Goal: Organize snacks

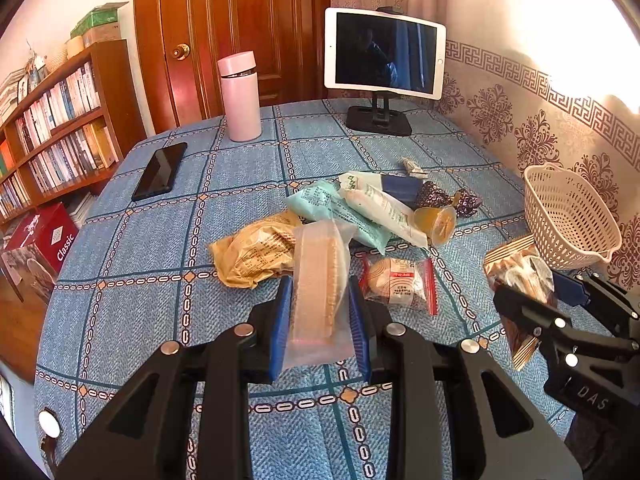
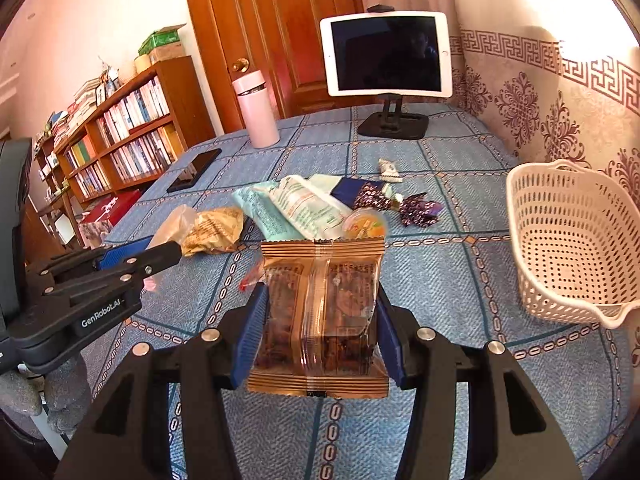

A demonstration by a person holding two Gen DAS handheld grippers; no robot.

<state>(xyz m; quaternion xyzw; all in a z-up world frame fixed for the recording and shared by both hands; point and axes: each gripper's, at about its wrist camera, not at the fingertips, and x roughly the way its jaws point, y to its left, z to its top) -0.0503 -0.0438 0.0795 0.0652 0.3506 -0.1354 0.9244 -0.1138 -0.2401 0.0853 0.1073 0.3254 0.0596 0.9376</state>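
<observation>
Left gripper (image 1: 320,316), jaws clamped on a clear-wrapped wafer pack (image 1: 320,280) lifted above the table's near middle. Right gripper (image 2: 318,320), jaws pressed on a gold-edged snack packet (image 2: 320,312), also aloft. Empty white basket (image 2: 576,240) at the right edge; bare tablecloth (image 2: 440,280) lies between.

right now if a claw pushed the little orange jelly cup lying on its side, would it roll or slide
The jelly cup would probably roll: it lies tipped on its round wall. Being tapered, it would likely curve, not run straight. It touches the white packet, so a push that way may just nudge both.
</observation>
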